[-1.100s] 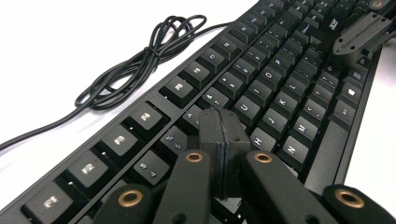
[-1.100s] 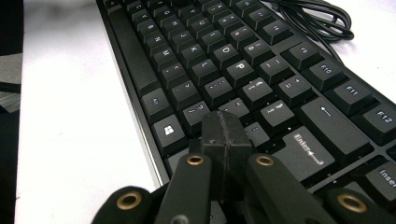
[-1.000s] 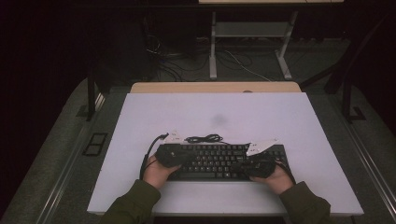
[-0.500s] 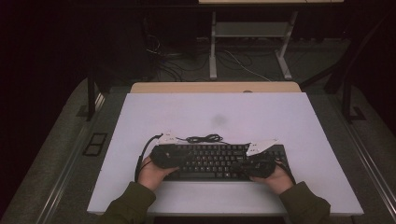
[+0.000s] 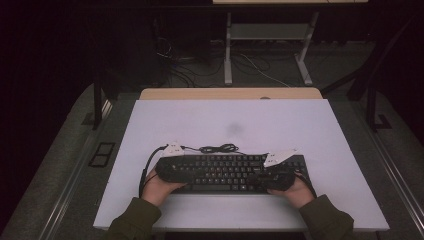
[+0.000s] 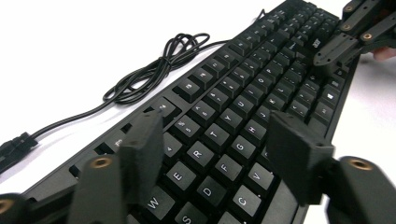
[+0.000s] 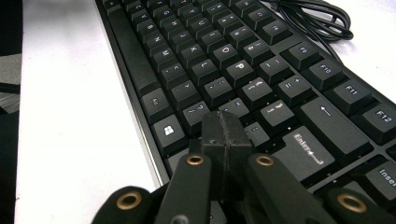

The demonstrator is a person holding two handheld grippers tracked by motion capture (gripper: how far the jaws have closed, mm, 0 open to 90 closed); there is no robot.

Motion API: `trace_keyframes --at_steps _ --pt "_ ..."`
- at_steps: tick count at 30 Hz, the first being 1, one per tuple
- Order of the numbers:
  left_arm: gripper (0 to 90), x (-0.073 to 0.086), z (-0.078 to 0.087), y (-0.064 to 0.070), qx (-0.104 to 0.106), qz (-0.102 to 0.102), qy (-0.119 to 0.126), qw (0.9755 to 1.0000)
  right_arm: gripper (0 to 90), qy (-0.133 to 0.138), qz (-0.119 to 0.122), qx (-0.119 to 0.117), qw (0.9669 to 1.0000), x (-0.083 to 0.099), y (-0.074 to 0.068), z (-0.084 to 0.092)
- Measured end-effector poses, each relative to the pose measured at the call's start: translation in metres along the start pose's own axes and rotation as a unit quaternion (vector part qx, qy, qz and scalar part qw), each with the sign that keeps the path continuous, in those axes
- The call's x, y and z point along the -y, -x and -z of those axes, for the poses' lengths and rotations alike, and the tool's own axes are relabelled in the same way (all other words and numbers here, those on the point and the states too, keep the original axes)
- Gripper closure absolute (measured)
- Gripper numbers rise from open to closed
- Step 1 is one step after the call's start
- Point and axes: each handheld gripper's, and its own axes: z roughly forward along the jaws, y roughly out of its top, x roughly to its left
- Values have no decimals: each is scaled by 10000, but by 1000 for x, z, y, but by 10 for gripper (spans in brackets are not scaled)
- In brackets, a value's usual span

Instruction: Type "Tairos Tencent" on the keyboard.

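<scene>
A black keyboard (image 5: 230,172) lies along the near part of the white table (image 5: 235,120), with its black cable (image 5: 217,148) coiled just behind it. My left gripper (image 6: 217,126) hovers low over the keyboard's left end, above the letter keys (image 6: 205,154). Its jaws have just been opening and stand apart with nothing gripped. My right gripper (image 7: 225,123) is shut, pads pressed together, its tip over the keys beside Enter (image 7: 308,149). In the high view the left gripper (image 5: 185,172) and right gripper (image 5: 257,177) point toward each other along the keyboard.
The cable's plug (image 6: 14,147) rests on the table left of the keyboard. A tan desk edge (image 5: 230,93) borders the table's far side. Beyond it stand metal table legs (image 5: 228,50) and floor cables (image 5: 260,70) in the dark.
The left hand and its gripper have shifted slightly left along the keyboard. The right hand has stayed where it was.
</scene>
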Motion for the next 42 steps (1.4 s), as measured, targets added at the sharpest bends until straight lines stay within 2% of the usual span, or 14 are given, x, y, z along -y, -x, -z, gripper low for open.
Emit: trace_keyframes --at_steps 1,4,12,17,20,21,22,24,25,31,36,42 --pt "278 1 0 0 -7 9 4 10000 894 -1 -1 5 10000 0 0 0" --pt "208 2 0 1 -60 27 -22 10000 894 1 6 6 10000 0 0 0" --pt "203 4 2 0 -13 72 27 10000 892 15 16 -42 10000 -1 -1 1" --pt "203 4 2 0 -3 41 64 10000 838 72 0 -22 10000 -3 -2 2" --pt "203 4 3 0 -6 18 85 10000 778 176 -100 -74 9998 -5 -2 2" --pt "202 4 3 0 -5 19 89 10000 713 263 -165 -68 9995 -7 -2 3" --pt "202 4 3 0 -4 18 91 10000 713 263 -165 -68 9995 -7 -2 3" --pt "202 4 3 0 -6 23 104 9999 641 349 -263 -91 9990 -9 -1 3" --pt "202 4 3 0 -7 21 107 9999 573 439 -311 -81 9985 -11 1 3" --pt "202 4 4 1 -14 32 158 9999 405 642 -439 46 9970 -16 6 2" --pt "200 5 4 2 -6 34 168 9999 345 767 -431 118 9961 -23 9 -1" --pt "200 5 5 2 -2 52 194 9998 319 877 -452 90 9951 -29 12 -5"
